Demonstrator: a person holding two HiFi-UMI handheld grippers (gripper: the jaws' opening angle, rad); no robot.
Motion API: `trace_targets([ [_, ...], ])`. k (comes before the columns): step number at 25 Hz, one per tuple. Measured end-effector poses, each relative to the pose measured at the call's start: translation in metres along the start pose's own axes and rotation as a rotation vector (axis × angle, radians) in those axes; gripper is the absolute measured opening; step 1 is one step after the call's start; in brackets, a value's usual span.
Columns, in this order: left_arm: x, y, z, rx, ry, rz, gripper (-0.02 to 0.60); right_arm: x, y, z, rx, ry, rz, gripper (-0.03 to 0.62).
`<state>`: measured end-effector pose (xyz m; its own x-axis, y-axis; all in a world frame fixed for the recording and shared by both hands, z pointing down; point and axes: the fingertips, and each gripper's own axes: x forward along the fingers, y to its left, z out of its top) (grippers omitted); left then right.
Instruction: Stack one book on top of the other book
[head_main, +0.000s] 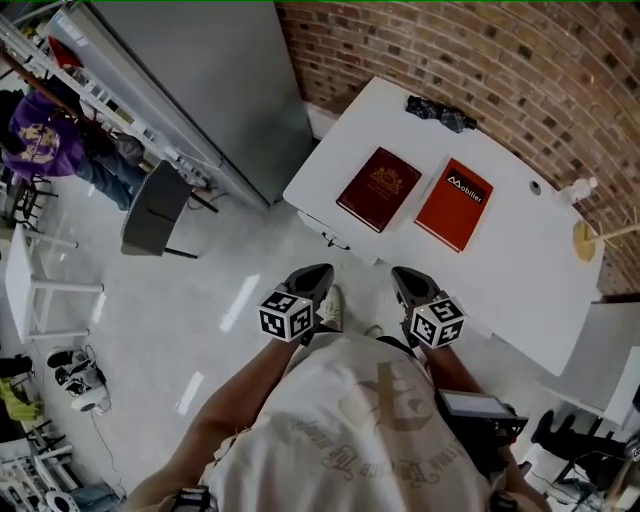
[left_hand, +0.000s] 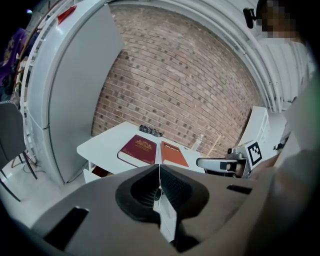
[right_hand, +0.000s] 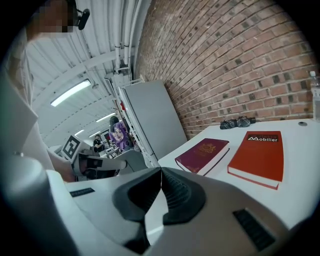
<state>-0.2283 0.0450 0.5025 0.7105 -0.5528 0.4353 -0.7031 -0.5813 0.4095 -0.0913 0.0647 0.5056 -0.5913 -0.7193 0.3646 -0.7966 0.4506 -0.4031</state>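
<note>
table (head_main: 520, 290) bears maroon book (head_main: 379, 188), red book (head_main: 455, 203), dark cloth (head_main: 440, 111); left gripper (head_main: 318, 272), right gripper (head_main: 402, 275) jaws closed, empty.

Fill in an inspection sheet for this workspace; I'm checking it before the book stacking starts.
Surface: white table, mostly bare.
Job's things: maroon book and red book lie flat side by side, apart, not stacked.
Clutter: dark crumpled bundle at the table's far end; bottle near the wall.
Grippers: left gripper and right gripper both shut, empty, short of the table.
Cables: nothing seen on the table.
Surroundings: brick wall, grey panel, chair.
</note>
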Motion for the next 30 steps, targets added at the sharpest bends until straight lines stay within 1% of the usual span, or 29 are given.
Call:
trace_targets([
  [10,0.038,0.045,0.038,0.023,0.035,-0.138,0.021,0.037,-0.021,0.02,0.047,-0.012,-0.165,0.021],
  [16,0.049,0.063,0.047,0.033,0.076,-0.212,0.021,0.048,-0.024,0.024,0.083,-0.027,-0.259,0.021],
  [23,0.059,0.08,0.055,0.015,0.089,-0.244,0.021,0.059,-0.033,0.029,0.092,0.0,-0.328,0.022],
  [30,0.075,0.088,0.06,0.01,0.103,-0.247,0.021,0.071,-0.052,0.031,0.114,0.016,-0.338,0.023],
])
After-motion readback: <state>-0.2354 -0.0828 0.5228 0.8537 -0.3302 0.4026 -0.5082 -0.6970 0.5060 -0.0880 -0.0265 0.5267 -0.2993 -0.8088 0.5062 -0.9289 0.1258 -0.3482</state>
